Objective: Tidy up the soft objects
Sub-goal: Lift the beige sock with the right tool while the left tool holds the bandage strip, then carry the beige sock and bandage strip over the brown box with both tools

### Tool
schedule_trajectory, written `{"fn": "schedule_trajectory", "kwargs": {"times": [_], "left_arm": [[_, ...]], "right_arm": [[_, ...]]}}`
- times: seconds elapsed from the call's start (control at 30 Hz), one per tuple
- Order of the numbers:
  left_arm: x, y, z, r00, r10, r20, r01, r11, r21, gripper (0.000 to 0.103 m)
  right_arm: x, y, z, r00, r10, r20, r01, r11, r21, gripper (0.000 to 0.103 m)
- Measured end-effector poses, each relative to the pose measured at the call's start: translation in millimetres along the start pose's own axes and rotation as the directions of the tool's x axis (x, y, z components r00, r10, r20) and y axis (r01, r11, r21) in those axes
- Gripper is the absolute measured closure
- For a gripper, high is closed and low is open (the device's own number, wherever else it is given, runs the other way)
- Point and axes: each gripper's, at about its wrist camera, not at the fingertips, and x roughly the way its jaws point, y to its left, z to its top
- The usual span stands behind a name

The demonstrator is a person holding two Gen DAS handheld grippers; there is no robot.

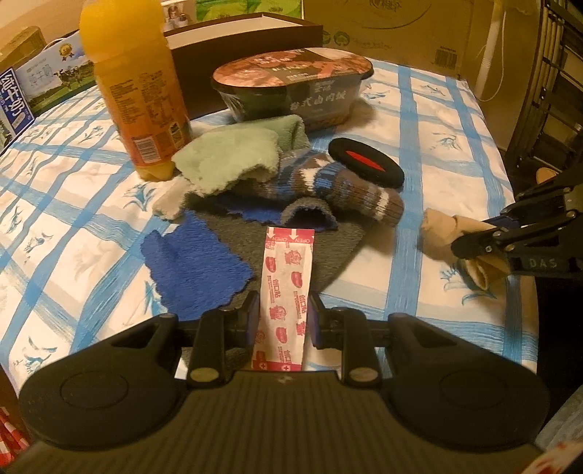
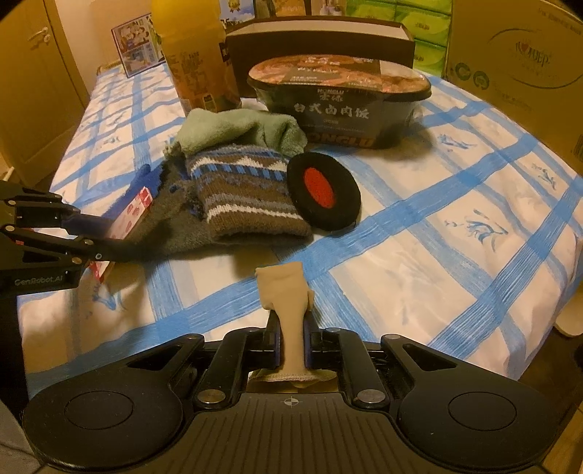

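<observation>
My left gripper [image 1: 284, 302] is shut on a red-and-white bandage packet [image 1: 286, 291], held over a grey cloth [image 1: 328, 251]. My right gripper [image 2: 289, 321] is shut on a beige stocking [image 2: 288, 302], held above the tablecloth. A pile of soft things lies mid-table: a green towel [image 1: 233, 156], a striped knit sock [image 1: 349, 186], a blue cloth [image 1: 189, 266] and a black pad with a red centre [image 1: 364, 162]. In the right wrist view the sock [image 2: 244, 193], the pad [image 2: 322, 189] and the towel [image 2: 240, 131] lie ahead, and the left gripper [image 2: 109, 237] is at the left.
An orange juice bottle [image 1: 135, 84] and a sealed black meal bowl [image 1: 291, 84] stand behind the pile. A dark box [image 1: 247, 32], a milk carton [image 1: 14, 98] and cardboard boxes [image 2: 517, 62] line the back. The blue-checked tablecloth [image 1: 437, 127] ends at the right edge.
</observation>
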Motion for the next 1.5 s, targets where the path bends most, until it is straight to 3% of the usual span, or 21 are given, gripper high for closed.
{"fn": "schedule_trajectory", "kwargs": {"times": [0.4,0.77,1.0,1.17,1.5], "left_arm": [[-28.4,34.4,4.1,0.997,0.068,0.043,-0.066,0.997,-0.038,0.079],[-46.0,107.7,26.4,0.977,0.187,0.097,-0.176,0.978,-0.116,0.079],[-42.1,154.6,56.4,0.963,0.233,0.137,-0.217,0.968,-0.124,0.079],[-34.6,187.6,83.6,0.958,0.233,0.166,-0.208,0.966,-0.155,0.079],[-14.0,245.7,158.8,0.936,0.247,0.25,-0.219,0.966,-0.135,0.079]], "right_arm": [[-31.0,-13.0,15.7,0.998,0.027,0.058,-0.031,0.998,0.055,0.091],[-47.5,-44.3,58.0,0.989,-0.006,0.148,-0.006,0.996,0.083,0.091],[-48.0,-62.8,102.8,0.976,-0.014,0.217,0.002,0.998,0.056,0.091],[-42.5,-70.9,143.7,0.964,0.002,0.267,-0.009,1.0,0.024,0.091],[-18.2,-80.2,234.9,0.935,0.053,0.351,-0.05,0.999,-0.017,0.091]]}}
